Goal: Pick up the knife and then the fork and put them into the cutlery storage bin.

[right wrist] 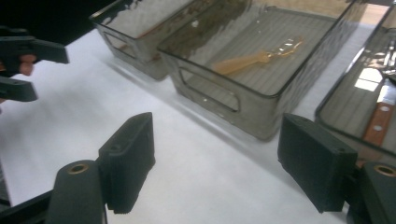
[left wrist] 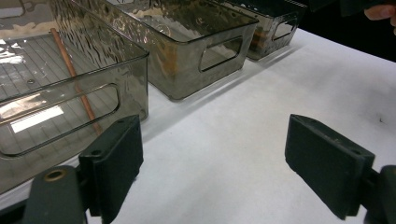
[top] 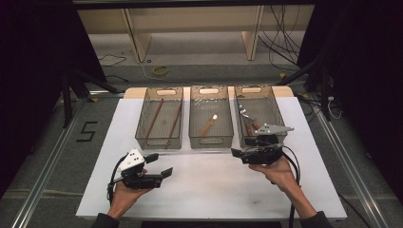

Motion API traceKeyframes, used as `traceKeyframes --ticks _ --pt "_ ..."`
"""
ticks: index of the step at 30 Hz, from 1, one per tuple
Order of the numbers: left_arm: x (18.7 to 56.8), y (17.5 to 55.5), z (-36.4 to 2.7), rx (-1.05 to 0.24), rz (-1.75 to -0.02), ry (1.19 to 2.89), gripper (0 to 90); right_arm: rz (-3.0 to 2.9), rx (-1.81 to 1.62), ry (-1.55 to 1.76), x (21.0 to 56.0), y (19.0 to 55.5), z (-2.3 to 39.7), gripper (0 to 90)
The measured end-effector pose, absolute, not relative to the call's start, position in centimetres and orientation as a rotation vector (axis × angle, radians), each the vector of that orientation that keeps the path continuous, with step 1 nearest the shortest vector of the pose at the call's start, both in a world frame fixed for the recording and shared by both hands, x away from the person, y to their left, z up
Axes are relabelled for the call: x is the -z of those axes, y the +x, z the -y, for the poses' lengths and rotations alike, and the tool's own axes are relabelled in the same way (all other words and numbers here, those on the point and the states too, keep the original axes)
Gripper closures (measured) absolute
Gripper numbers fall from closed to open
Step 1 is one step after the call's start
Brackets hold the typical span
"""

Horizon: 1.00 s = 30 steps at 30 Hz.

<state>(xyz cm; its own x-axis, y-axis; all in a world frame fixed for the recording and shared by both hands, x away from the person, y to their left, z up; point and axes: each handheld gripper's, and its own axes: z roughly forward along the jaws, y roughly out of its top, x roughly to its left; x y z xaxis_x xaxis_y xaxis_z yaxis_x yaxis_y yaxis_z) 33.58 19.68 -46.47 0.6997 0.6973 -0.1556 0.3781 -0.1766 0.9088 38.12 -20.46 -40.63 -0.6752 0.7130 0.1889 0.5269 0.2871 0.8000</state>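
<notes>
The left tool [top: 161,165] hangs low over the white counter [top: 209,190], in front of the left bin [top: 159,117], with its jaws spread wide and nothing between them. In the left gripper view the 2 black jaws stand far apart over bare white surface, and the left bin's near wall sits just beyond the left jaw.

The right tool [top: 236,153] is also spread wide and empty. It hovers just in front of the right bin [top: 259,114], pointing toward the middle of the counter. In the right gripper view its jaws frame the near corner of the middle bin [right wrist: 252,70].

3 smoky clear bins stand side by side at the far half of the counter. The left bin holds 2 brown chopsticks [top: 155,118] lying lengthwise. The middle bin holds 1 wooden spoon [top: 208,126], set diagonally. The right bin holds a fork [top: 244,113] and a wood-handled utensil [right wrist: 377,122].
</notes>
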Motion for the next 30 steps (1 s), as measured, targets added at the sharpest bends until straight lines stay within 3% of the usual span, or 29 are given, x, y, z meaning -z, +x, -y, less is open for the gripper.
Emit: traceKeyframes --ticks 30 --pt "46.5 33.6 -19.7 -0.33 -0.846 1.799 18.3 -2.216 -1.479 1.117 44.4 32.7 23.0 24.1"
